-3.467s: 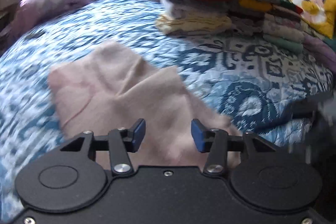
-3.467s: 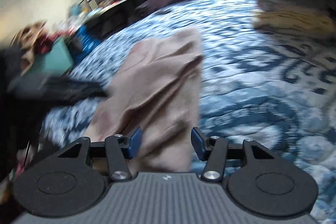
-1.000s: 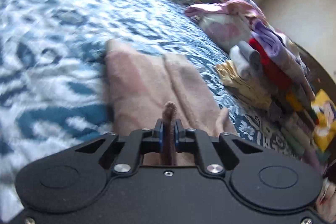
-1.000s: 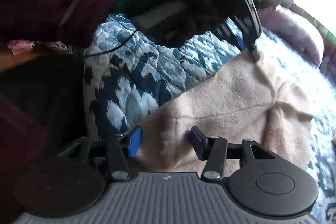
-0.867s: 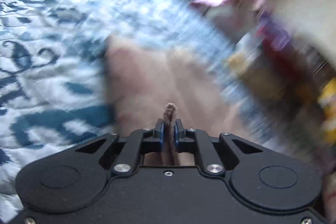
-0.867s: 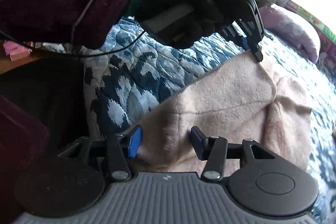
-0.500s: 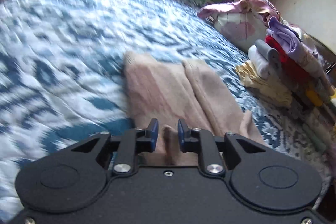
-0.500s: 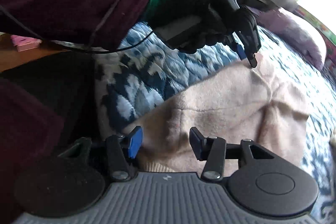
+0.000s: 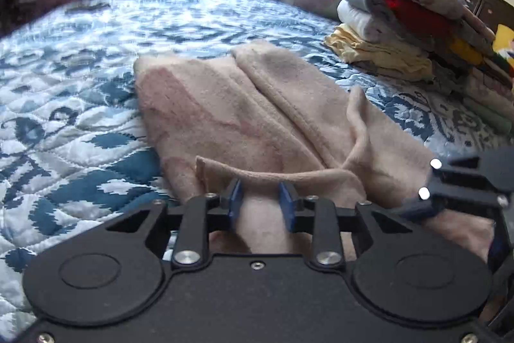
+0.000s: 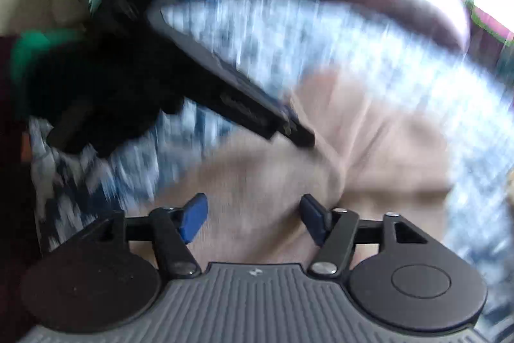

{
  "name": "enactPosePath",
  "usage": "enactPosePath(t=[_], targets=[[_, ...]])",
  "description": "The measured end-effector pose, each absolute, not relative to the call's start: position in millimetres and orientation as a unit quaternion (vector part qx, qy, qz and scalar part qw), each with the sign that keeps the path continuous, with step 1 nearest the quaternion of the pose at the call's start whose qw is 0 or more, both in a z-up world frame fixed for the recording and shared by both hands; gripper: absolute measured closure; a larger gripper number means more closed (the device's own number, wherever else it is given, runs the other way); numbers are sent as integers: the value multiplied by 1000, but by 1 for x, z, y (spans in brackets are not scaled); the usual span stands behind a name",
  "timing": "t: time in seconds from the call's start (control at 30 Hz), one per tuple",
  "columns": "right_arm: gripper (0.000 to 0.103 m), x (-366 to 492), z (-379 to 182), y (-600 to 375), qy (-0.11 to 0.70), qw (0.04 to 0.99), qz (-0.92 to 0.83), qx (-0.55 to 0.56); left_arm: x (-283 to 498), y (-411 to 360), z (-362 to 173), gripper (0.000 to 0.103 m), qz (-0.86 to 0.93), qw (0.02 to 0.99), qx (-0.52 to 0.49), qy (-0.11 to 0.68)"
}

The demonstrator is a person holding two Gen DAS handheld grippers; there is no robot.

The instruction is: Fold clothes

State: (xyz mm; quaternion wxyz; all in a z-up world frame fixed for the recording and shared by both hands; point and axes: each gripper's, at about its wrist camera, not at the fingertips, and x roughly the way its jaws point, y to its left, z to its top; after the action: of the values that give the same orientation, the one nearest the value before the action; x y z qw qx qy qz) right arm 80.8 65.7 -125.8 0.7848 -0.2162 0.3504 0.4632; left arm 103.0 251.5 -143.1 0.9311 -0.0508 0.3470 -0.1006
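On the left of the left wrist view lies the blue-and-white quilt [image 9: 80, 105], its bare stretch giving a flat place to work. At its middle sits the pink garment [image 9: 244, 118], the thing to be folded: one long panel already lies doubled over toward one o'clock, and a loose hem crosses the near end, likely a flap turned inward to narrow the piece.

The left gripper [image 9: 261, 204] hovers at six o'clock with its blue fingers spread apart, cloth showing between them but nothing pinched. That suits either letting go of the hem or reaching for it; the picture does not settle which.

At four o'clock the right gripper [image 9: 427, 208] rests low on the garment's right edge, perhaps to pin it flat. In its own blurred view, its fingers [image 10: 192, 217] also stand wide, empty above the cloth.

At two o'clock a stack of folded clothes [image 9: 411, 31] waits, presumably where finished pieces go.
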Motion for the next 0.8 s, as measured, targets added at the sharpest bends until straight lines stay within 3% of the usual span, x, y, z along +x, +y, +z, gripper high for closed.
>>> enactPosePath(t=[0.13,0.2,0.23,0.27,0.4,0.57,0.63,0.73,0.8], targets=[[26,95,-133,57,374,782,468,-172,104,239,-142,74,-84,934,-18,347],[30,94,-125,56,368,783,466,-186,98,236,-128,75,-73,933,-4,353],[35,86,-116,53,350,791,461,-199,86,234,-117,75,-81,936,1,343],[47,76,-105,48,326,801,455,-211,74,231,-106,75,-90,939,5,333],[49,26,-90,31,269,798,491,-223,41,215,-95,75,-122,938,12,326],[52,-5,-133,36,288,788,491,-233,33,215,-93,75,-93,934,-22,345],[53,-3,-124,32,302,787,485,-231,29,214,-92,73,-81,932,-36,352],[53,-12,-97,3,287,796,477,-239,24,214,-91,34,-63,928,-56,363],[44,-14,-77,-34,285,811,468,-207,4,223,-84,34,-40,924,-109,363]])
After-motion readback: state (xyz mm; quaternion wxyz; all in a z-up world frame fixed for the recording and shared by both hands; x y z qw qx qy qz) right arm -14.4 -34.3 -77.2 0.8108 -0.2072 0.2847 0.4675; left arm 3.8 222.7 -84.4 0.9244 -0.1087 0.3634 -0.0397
